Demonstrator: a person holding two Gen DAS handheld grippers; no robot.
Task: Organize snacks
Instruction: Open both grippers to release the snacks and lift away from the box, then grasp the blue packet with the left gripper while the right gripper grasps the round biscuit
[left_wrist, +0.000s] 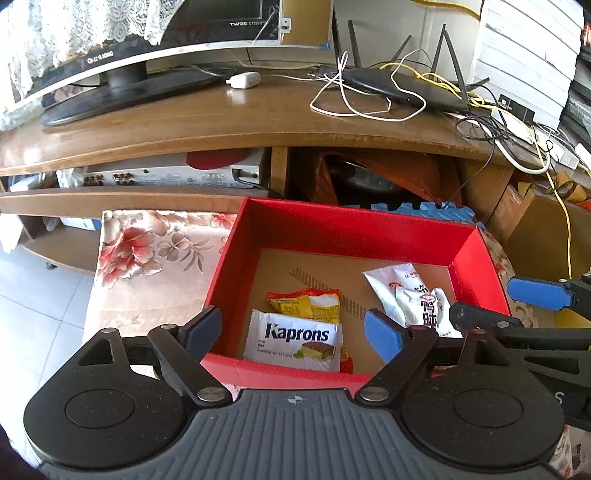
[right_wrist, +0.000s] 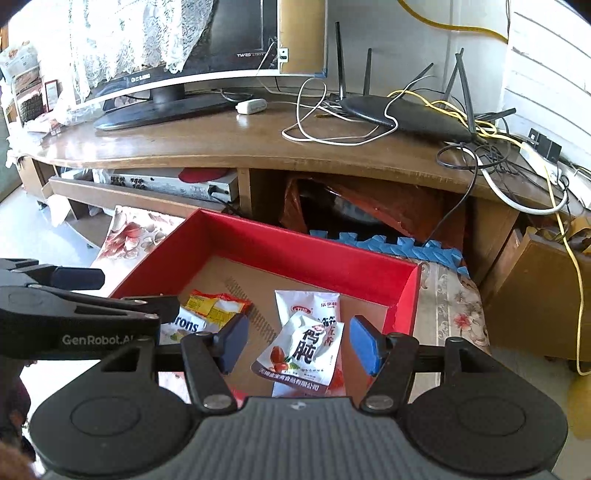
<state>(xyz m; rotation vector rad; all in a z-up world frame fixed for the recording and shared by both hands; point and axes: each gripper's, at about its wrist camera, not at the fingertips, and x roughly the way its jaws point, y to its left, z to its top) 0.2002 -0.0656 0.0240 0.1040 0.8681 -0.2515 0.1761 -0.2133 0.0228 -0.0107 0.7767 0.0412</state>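
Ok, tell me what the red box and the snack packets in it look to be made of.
Red box: likely cardboard, with matte red walls and a bare brown floor, plus a torn corner in the right wrist view. Kaprons packet, yellow packet and two white packets: thin plastic film by the look, glossy, crinkled, with crimped sealed edges.

A red open box (left_wrist: 332, 229) with a brown cardboard floor is set on a floral cloth. Near its left front corner a white Kaprons wafer packet (left_wrist: 293, 341) lies flat over a yellow snack packet (left_wrist: 306, 303). To the right, two white pouches (right_wrist: 304, 345) are overlapped.
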